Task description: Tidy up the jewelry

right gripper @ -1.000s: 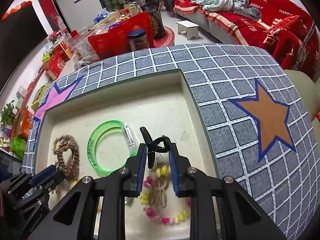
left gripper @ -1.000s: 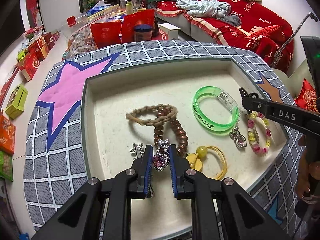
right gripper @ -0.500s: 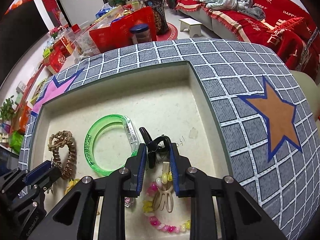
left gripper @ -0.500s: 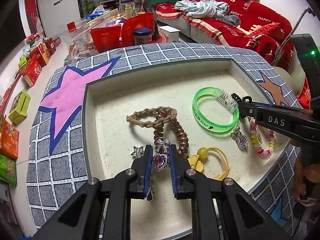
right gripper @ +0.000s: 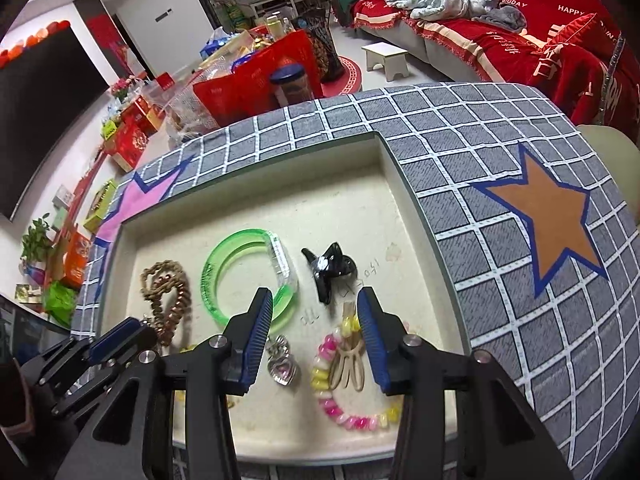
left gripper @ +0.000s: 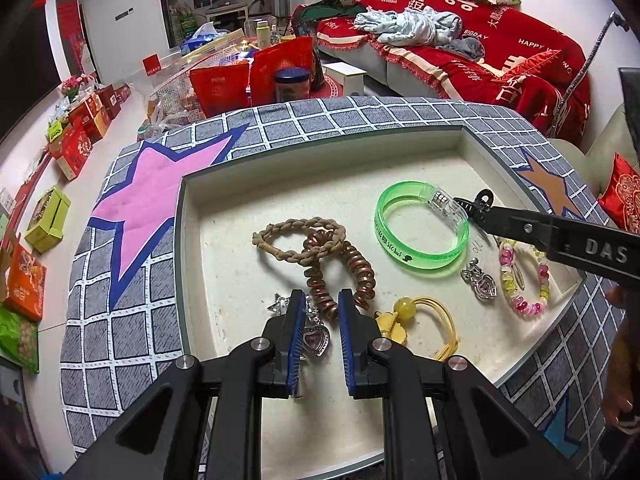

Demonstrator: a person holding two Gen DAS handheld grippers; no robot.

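Observation:
A cream tray (left gripper: 320, 168) sunk in the checked table holds the jewelry. My left gripper (left gripper: 319, 312) has its jaws slightly apart with a silver heart pendant (left gripper: 316, 338) between them, lying low on the tray. My right gripper (right gripper: 316, 312) is open and empty just behind a black hair claw (right gripper: 330, 268) that lies on the tray; the claw also shows in the left wrist view (left gripper: 474, 204). A green bangle (right gripper: 248, 276), a braided band with a copper coil tie (left gripper: 320, 252), a yellow hair tie (left gripper: 424, 320), a second heart pendant (right gripper: 282, 364) and a pink-yellow bead bracelet (right gripper: 340, 384) lie around.
The grey checked tablecloth has a pink star (left gripper: 148, 200) on the left and an orange star (right gripper: 556, 216) on the right. Red bags and a jar (right gripper: 292, 84) stand on the floor beyond the table. A red sofa (left gripper: 480, 40) is at the back right.
My right gripper has opened and let go of the black hair claw, which now lies on the tray by the green bangle. My left gripper has loosened around the heart pendant and lowered it.

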